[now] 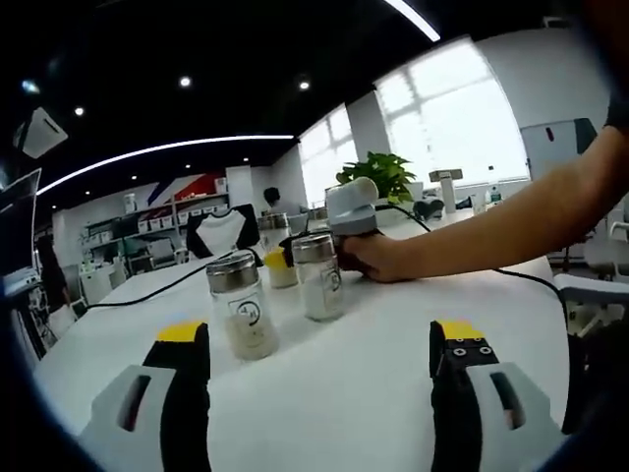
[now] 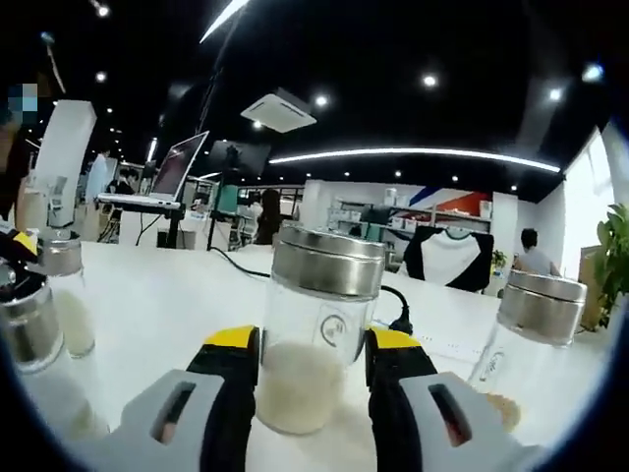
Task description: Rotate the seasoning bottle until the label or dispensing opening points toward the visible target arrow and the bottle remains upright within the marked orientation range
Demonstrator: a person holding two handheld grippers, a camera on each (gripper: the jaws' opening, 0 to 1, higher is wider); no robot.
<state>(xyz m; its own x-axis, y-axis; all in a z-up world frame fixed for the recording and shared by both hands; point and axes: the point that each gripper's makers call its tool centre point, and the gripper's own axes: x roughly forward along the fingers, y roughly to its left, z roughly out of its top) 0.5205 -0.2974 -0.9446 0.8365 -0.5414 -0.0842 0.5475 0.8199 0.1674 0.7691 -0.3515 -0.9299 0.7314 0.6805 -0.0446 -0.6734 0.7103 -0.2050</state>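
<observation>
A clear seasoning bottle point(image 2: 316, 295) with a steel lid and white grains stands upright on the white table point(image 1: 344, 383). My right gripper point(image 2: 313, 362) is shut on it, one yellow-tipped jaw on each side of the glass. In the left gripper view this same bottle point(image 1: 319, 277) is at the middle, and the right gripper point(image 1: 351, 211) sits just behind it in a person's hand. My left gripper point(image 1: 321, 339) is open and holds nothing. It is nearer than another white-grain bottle point(image 1: 241, 307), which stands ahead and to the left.
A bottle with yellowish contents point(image 1: 278, 258) stands behind the held one, seen also as the right-hand bottle point(image 2: 531, 324). Two more bottles point(image 2: 61, 295) stand at the left. A black cable point(image 1: 147, 293) crosses the table. A laptop point(image 2: 175, 165) and a plant point(image 1: 381, 172) stand farther off.
</observation>
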